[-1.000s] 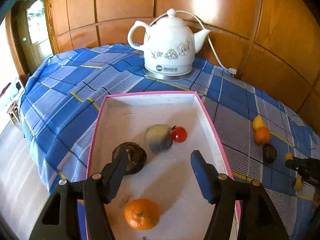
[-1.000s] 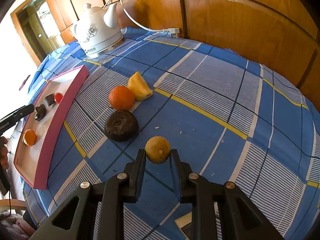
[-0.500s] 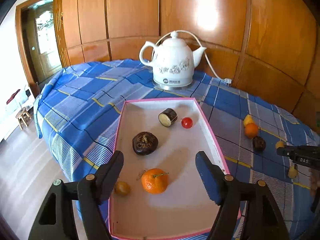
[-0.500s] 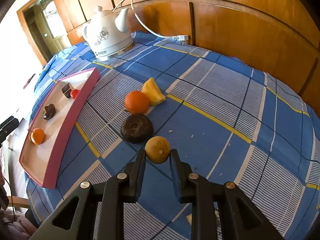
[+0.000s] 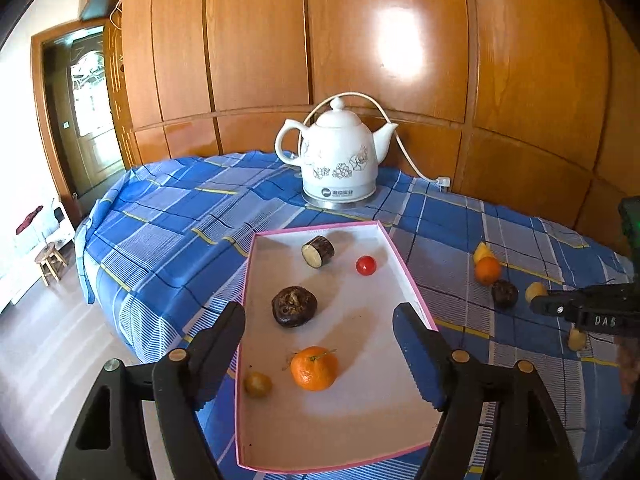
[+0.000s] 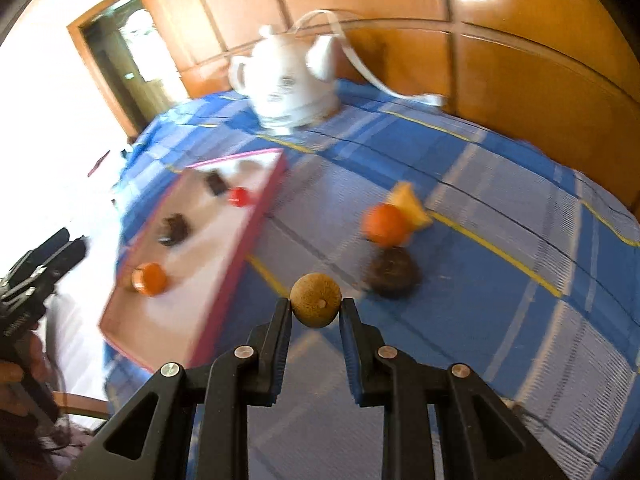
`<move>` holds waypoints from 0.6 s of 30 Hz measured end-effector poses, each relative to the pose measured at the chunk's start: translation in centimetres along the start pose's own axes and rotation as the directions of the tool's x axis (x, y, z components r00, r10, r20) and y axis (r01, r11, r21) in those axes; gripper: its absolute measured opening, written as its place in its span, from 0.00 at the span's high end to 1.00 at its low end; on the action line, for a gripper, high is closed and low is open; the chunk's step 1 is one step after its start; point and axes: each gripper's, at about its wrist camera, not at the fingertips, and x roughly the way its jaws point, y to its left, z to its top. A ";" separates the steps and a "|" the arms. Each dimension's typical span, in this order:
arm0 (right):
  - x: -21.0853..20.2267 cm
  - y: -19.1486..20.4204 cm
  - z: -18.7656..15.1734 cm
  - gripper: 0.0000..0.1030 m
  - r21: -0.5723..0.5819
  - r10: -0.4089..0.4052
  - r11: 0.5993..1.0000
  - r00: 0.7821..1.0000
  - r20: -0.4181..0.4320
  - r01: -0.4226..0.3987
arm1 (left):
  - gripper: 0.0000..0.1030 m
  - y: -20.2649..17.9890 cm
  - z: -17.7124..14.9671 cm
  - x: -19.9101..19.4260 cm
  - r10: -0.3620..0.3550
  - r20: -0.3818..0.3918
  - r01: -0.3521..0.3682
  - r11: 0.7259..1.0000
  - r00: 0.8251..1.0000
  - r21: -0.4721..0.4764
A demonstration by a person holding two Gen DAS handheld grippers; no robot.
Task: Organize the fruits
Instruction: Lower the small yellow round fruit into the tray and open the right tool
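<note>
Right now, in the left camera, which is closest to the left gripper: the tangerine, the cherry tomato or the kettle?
1. Tangerine, in the tray's near part, between the fingers.
2. Cherry tomato, toward the tray's far right.
3. Kettle, beyond the tray, by the wall.

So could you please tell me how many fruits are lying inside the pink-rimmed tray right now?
5: a dark cut piece and a red one at the far end, a dark brown one mid-tray, an orange and a small yellowish one nearest.

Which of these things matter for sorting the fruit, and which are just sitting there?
Job: pink tray, tan fruit in right tool, loose orange, yellow wedge, dark fruit.
Bystanders: white kettle, its cord, plaid cloth.
</note>
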 end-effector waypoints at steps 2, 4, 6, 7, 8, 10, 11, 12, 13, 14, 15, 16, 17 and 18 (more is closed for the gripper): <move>0.6 2.4 0.5 0.76 -0.030 0.041 0.999 0.999 0.001 -0.041 | 0.25 0.1 0.0 -0.3 0.005 0.010 -0.005 1.000 1.000 0.007; 1.4 4.3 0.9 0.76 -0.054 0.067 0.996 0.998 -0.003 -0.067 | 0.25 0.3 0.1 -0.7 0.004 0.020 -0.004 1.000 1.000 0.009; 2.4 6.1 1.5 0.76 -0.070 0.092 0.993 0.996 -0.014 -0.093 | 0.25 0.4 0.0 -1.1 0.003 0.031 -0.004 1.000 1.000 0.014; 2.9 6.8 1.7 0.76 -0.075 0.098 0.992 0.995 -0.018 -0.099 | 0.25 0.5 0.1 -1.2 0.002 0.036 -0.002 1.000 0.999 0.017; 3.5 7.5 2.0 0.76 -0.076 0.107 0.991 0.994 -0.024 -0.109 | 0.25 0.6 0.1 -1.5 -0.002 0.042 0.001 1.000 0.999 0.017; 4.5 8.5 2.5 0.76 -0.070 0.126 0.989 0.991 -0.036 -0.129 | 0.25 0.7 0.0 -1.7 -0.007 0.051 0.006 1.000 0.999 0.020; 5.0 8.9 2.7 0.76 -0.072 0.130 0.989 0.991 -0.041 -0.133 | 0.25 0.7 0.0 -1.8 -0.010 0.055 0.008 1.000 0.998 0.022; 5.6 9.6 3.0 0.77 -0.075 0.135 0.987 0.990 -0.050 -0.139 | 0.25 0.6 0.0 -2.0 -0.012 0.058 0.010 1.000 0.998 0.024; 6.0 9.9 3.2 0.76 -0.076 0.139 0.987 0.989 -0.057 -0.143 | 0.25 0.6 0.0 -2.1 -0.013 0.061 0.011 1.000 0.998 0.024; 6.4 10.4 3.3 0.76 -0.080 0.138 0.987 0.988 -0.064 -0.143 | 0.25 0.6 0.0 -2.2 -0.016 0.065 0.014 1.000 0.998 0.025; 6.8 10.7 3.4 0.76 -0.083 0.136 0.986 0.988 -0.070 -0.141 | 0.25 0.6 -0.1 -2.3 -0.017 0.067 0.015 1.000 0.998 0.026; 7.1 11.1 3.5 0.76 -0.085 0.134 0.986 0.988 -0.076 -0.140 | 0.25 0.7 -0.1 -2.4 -0.017 0.070 0.015 1.000 0.997 0.026; 7.5 11.5 3.7 0.76 -0.085 0.133 0.986 0.988 -0.081 -0.140 | 0.25 0.7 -0.1 -2.5 -0.018 0.072 0.016 1.000 0.997 0.025; 7.7 11.6 3.7 0.76 -0.085 0.133 0.986 0.987 -0.085 -0.140 | 0.25 0.7 -0.1 -2.6 -0.019 0.074 0.017 1.000 0.997 0.026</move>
